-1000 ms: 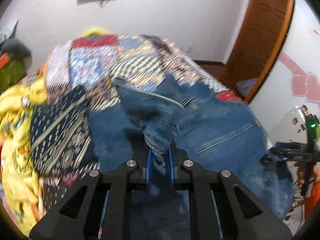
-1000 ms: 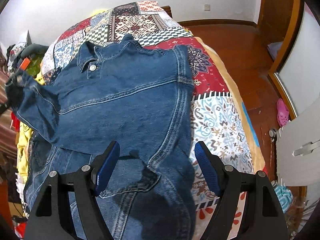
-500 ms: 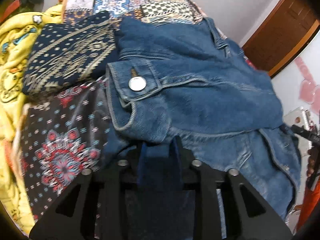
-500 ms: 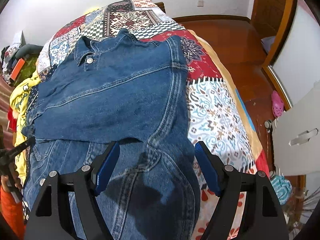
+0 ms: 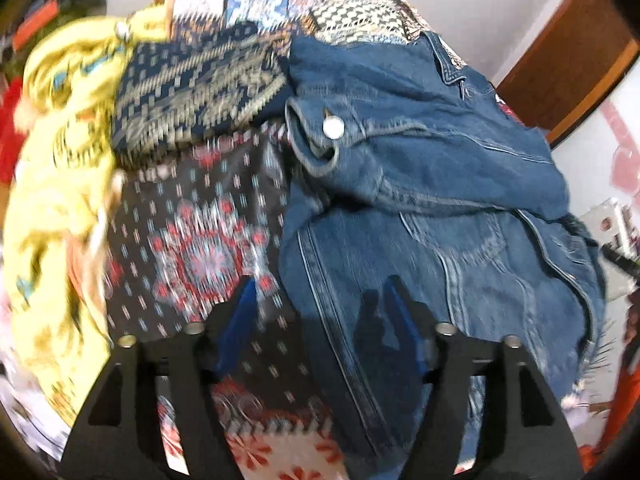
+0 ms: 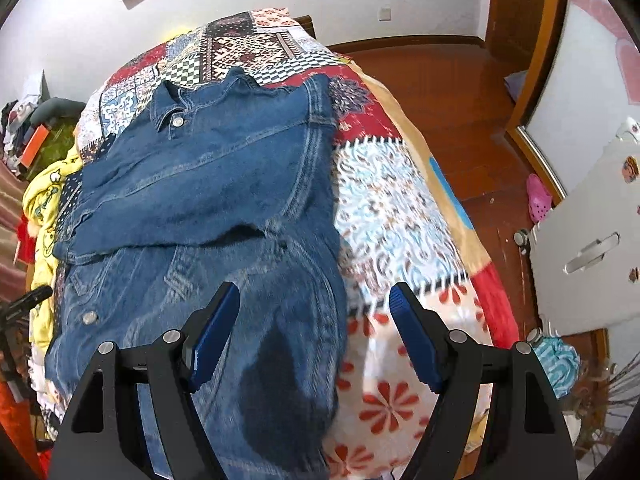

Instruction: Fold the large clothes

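Note:
A blue denim jacket (image 6: 208, 200) lies on the patchwork bedspread (image 6: 400, 216), collar at the far end, one sleeve folded across its body. In the left wrist view the jacket (image 5: 420, 208) shows its buttoned cuff (image 5: 320, 136) resting on top. My left gripper (image 5: 324, 312) is open and empty, just above the jacket's left edge. My right gripper (image 6: 314, 320) is open and empty, above the jacket's near right edge.
A yellow garment (image 5: 52, 184) and a dark patterned cloth (image 5: 192, 92) lie left of the jacket. Wooden floor (image 6: 460, 92), a white cabinet (image 6: 588, 248) and a pink shoe (image 6: 538, 198) are right of the bed.
My left gripper carried the sleeve across the jacket, laid it down, opened and let go. The right gripper stayed open and shifted slightly back.

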### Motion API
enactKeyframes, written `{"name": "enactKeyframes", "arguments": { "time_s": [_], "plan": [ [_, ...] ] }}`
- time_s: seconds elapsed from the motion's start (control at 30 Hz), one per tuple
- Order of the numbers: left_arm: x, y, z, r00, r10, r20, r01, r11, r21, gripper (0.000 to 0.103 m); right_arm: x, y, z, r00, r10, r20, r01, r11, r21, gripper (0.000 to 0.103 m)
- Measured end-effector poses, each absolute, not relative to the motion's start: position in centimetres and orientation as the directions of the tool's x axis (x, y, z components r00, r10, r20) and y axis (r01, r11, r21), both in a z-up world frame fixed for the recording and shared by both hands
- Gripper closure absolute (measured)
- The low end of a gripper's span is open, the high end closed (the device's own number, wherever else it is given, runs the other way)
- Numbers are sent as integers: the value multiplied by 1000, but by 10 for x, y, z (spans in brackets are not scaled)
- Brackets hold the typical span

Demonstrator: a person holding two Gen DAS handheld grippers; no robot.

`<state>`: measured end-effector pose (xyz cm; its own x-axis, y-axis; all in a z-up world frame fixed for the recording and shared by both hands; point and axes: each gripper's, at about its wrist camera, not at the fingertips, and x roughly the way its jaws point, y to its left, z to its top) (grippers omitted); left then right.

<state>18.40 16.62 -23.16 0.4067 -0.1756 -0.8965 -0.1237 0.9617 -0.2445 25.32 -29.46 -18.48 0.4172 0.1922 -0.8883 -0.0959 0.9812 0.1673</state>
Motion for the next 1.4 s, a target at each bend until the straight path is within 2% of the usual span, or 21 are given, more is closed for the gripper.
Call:
{"name": "enactKeyframes", "arguments": {
  "time_s": [0.2, 0.4, 0.57, 0.67, 0.77, 0.8, 0.87, 0.9, 0.93, 1.0, 1.23, 1.4],
  "plan": [
    [158, 168, -257, 353, -274, -895, -206, 910, -360, 35, 233, -303, -201, 372, 224, -901, -75, 974, 212, 29],
    [135, 158, -276, 324, -406, -854, -233, 841, -488, 34, 217, -303, -210, 347, 273, -897, -86, 962, 260, 29],
    [121, 148, -269, 361, -415, -835, -218, 833, -508, 34, 217, -297, -213, 351, 316, -881, -118, 949, 294, 29],
    [114, 134, -263, 389, -406, -827, -186, 844, -502, 44, 216, -293, -217, 353, 326, -877, -136, 945, 296, 29],
    [119, 125, -255, 403, -374, -835, -155, 872, -465, 58, 214, -289, -220, 343, 364, -866, -159, 931, 329, 48],
    [121, 123, -252, 407, -360, -839, -147, 881, -449, 65, 215, -287, -220, 336, 380, -862, -167, 924, 343, 55],
    [125, 119, -243, 421, -324, -847, -121, 906, -407, 79, 214, -283, -219, 346, 375, -860, -176, 926, 333, 62],
    [127, 117, -239, 430, -313, -846, -107, 913, -393, 87, 213, -281, -218, 351, 369, -861, -186, 928, 322, 69],
    [130, 116, -235, 440, -310, -843, -97, 916, -388, 90, 213, -279, -217, 352, 367, -861, -194, 928, 317, 79],
    [137, 116, -225, 462, -317, -828, -81, 915, -395, 91, 215, -276, -214, 356, 369, -858, -205, 927, 314, 89],
    [166, 124, -172, 566, -346, -748, -18, 902, -431, 93, 234, -269, -172, 430, 440, -788, -281, 895, 347, 91],
    [205, 144, -131, 654, -392, -647, 8, 859, -512, 94, 265, -258, -130, 510, 467, -722, -324, 882, 342, 91]
  ]
}}
